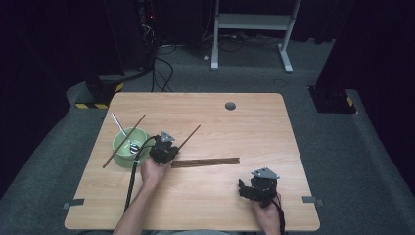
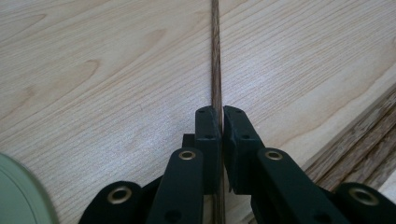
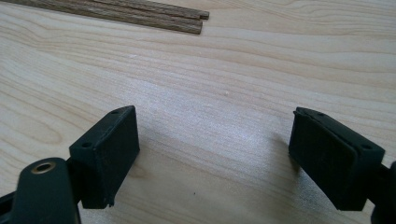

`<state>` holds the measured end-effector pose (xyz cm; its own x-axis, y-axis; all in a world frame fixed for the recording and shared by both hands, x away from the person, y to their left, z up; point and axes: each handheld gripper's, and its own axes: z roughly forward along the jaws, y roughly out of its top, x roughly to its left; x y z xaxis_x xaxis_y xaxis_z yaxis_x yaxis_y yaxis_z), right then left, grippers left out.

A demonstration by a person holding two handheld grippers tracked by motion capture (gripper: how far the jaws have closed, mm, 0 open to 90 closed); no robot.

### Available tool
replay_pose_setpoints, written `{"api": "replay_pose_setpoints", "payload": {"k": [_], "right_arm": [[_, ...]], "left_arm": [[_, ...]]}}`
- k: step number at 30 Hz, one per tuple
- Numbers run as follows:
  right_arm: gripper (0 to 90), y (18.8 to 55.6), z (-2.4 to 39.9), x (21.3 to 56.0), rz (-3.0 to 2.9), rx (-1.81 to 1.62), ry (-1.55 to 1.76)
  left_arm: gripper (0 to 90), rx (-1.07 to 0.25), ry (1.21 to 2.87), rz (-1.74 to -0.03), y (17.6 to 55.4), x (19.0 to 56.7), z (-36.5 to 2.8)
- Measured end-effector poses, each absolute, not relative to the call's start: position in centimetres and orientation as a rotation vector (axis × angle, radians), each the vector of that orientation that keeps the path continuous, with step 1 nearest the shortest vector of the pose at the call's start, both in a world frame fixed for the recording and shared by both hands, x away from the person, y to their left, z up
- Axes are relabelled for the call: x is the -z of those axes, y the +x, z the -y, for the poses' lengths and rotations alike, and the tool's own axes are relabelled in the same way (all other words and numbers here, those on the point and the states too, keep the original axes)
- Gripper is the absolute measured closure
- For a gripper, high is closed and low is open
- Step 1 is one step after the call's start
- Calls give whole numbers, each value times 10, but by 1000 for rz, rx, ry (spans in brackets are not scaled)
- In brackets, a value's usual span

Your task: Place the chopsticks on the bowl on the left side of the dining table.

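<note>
My left gripper (image 1: 164, 148) (image 2: 222, 122) is shut on a thin brown wooden stick (image 1: 189, 137) (image 2: 215, 56) that runs straight ahead between its pads over the table. The stick slants up to the right, just above a bundle of several like sticks (image 1: 205, 162) (image 2: 362, 135) (image 3: 140, 11) lying flat mid-table. A pale green bowl (image 1: 122, 147) (image 2: 16, 196) sits left of that gripper, with another stick (image 1: 138, 123) laid across it and a metal utensil (image 1: 119, 125) leaning in it. My right gripper (image 1: 246, 189) (image 3: 212, 140) hovers open over bare wood near the front right, nothing between its jaws.
The light wooden table (image 1: 235, 132) has a dark cable hole (image 1: 230, 105) near its far edge and grey tape marks (image 1: 73, 202) at the front corners. Beyond it are grey carpet, cables and a white stand (image 1: 252, 22).
</note>
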<state>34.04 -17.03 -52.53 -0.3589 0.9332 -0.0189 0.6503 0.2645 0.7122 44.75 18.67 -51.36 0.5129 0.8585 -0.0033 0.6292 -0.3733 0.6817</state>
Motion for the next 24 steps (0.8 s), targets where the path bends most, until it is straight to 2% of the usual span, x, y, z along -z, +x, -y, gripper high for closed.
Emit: {"api": "replay_pose_setpoints", "payload": {"k": [24], "right_arm": [[158, 340, 170, 525, -2103, -863, 1432]], "left_arm": [[847, -487, 2151, -1193, 445, 513, -181]]}}
